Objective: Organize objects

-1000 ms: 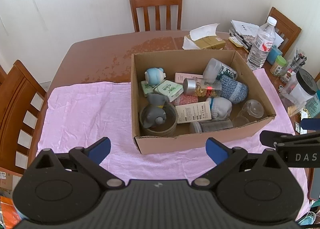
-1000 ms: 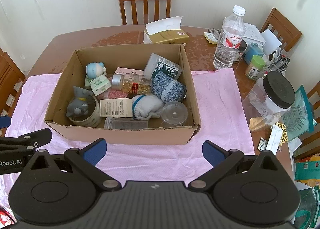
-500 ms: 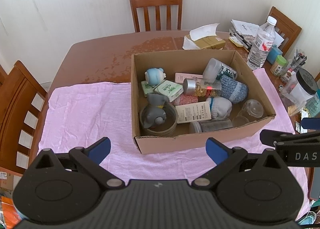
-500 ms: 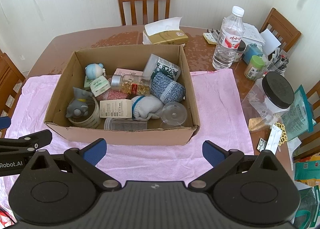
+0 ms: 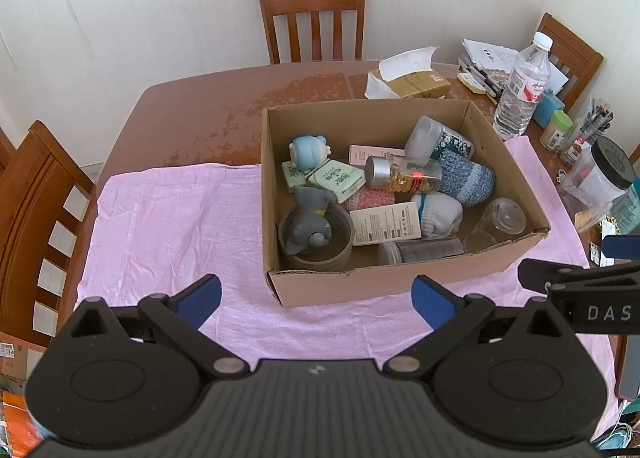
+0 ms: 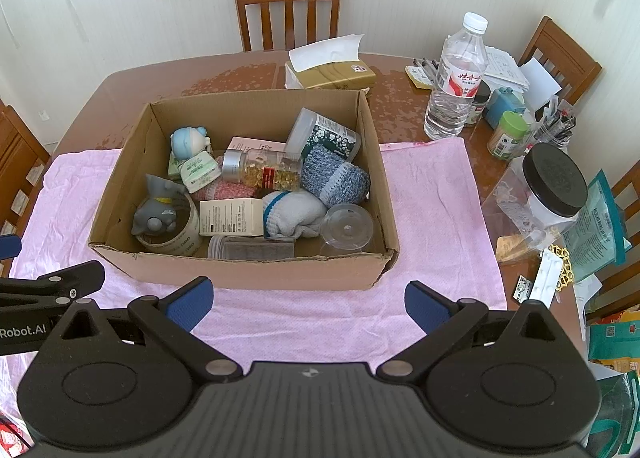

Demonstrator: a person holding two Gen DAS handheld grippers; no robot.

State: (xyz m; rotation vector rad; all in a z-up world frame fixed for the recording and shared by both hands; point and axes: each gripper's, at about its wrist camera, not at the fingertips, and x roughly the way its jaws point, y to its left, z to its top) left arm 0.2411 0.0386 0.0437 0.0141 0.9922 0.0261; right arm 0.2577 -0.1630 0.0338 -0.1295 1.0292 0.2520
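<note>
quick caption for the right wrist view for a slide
Open right gripper hovers before a cardboard box of jumbled household items on a pink cloth.

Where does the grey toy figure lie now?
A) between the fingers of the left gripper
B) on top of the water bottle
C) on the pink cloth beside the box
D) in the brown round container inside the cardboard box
D: the grey toy figure lies in the brown round container, inside the cardboard box.

Open cardboard box [image 6: 240,270] (crammed with jumbled items) on pink cloth [image 6: 432,210].
</note>
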